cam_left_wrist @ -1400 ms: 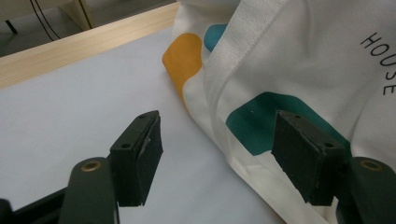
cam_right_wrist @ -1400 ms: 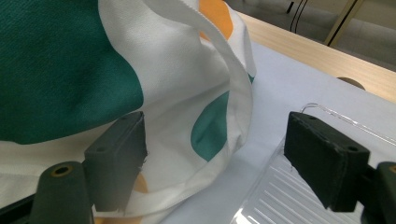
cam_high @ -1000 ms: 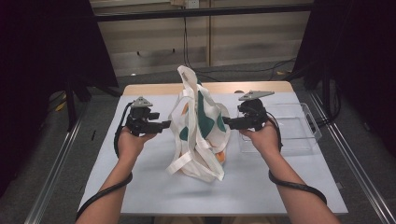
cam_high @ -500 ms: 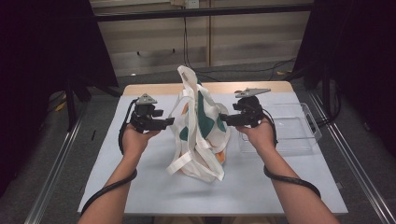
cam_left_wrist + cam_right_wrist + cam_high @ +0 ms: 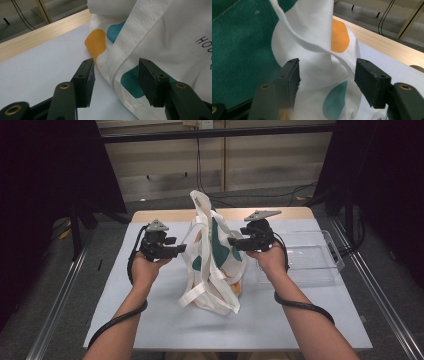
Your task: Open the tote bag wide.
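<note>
Since the earlier high-view frames both grippers are sitting tighter against the tote bag [image 5: 212,257], which is standing at table [image 5: 150,315] centre; the right one has shifted in from 3 o'clock. Both sets of jaws have just been closing.

Left gripper [image 5: 181,248] is pointing at the bag from 9 o'clock, right gripper [image 5: 232,241] from 3 o'clock. A clear tray [image 5: 336,265] is lying at 3 o'clock of the right hand [image 5: 272,262].

The left gripper view is showing its jaws spread with the white webbing strap [image 5: 125,45] and bag cloth between them, pads not yet pressing. The right gripper view is showing its jaws spread around a hemmed cloth edge [image 5: 312,45], no pinch yet. Those gaps are unreadable from the high view.
</note>
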Motion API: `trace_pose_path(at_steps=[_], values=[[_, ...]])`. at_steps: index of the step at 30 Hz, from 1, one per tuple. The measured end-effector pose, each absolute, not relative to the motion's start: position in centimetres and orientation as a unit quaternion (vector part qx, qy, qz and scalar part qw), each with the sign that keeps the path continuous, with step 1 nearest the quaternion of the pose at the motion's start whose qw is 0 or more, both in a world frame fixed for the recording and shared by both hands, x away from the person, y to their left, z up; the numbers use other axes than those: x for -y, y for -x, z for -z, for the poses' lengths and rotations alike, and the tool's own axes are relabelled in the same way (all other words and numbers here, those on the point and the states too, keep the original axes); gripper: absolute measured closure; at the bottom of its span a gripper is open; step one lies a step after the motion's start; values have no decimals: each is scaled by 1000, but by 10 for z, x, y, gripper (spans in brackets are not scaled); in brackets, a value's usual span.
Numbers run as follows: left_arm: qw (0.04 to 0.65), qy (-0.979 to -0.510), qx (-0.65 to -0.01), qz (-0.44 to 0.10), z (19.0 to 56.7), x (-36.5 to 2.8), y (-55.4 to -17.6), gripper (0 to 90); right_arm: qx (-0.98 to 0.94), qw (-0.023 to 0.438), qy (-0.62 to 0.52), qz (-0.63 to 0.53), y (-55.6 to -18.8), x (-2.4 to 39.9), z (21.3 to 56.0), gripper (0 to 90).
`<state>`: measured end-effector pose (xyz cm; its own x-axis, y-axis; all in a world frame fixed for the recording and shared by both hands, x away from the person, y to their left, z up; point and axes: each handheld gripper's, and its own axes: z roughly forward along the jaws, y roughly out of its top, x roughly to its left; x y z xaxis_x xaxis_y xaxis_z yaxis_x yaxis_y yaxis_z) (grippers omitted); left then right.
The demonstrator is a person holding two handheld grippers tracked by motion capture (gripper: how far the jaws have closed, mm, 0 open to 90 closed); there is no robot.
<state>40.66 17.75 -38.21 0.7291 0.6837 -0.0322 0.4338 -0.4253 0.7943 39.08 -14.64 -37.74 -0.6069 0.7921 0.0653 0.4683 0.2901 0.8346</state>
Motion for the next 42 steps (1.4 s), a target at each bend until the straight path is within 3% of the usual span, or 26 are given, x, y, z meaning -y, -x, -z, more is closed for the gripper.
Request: trace_pose_path(at_steps=[6, 8, 12, 18, 42], values=[[419, -831, -332, -153, 380, -177, -407, 545, -789, 188, -389, -437, -393, 141, 376, 516], [425, -826, -335, -156, 380, -177, -407, 627, -790, 175, -397, -433, -394, 145, 377, 749], [427, -824, -337, -157, 380, -176, -408, 729, -787, 165, -401, -439, -392, 150, 378, 890], [422, -827, -339, -155, 380, -174, -408, 871, -782, 149, -417, -439, -392, 157, 381, 897], [395, -809, -414, -137, 417, -212, -411, 880, -764, 124, -471, -423, -379, 198, 404, 899]])
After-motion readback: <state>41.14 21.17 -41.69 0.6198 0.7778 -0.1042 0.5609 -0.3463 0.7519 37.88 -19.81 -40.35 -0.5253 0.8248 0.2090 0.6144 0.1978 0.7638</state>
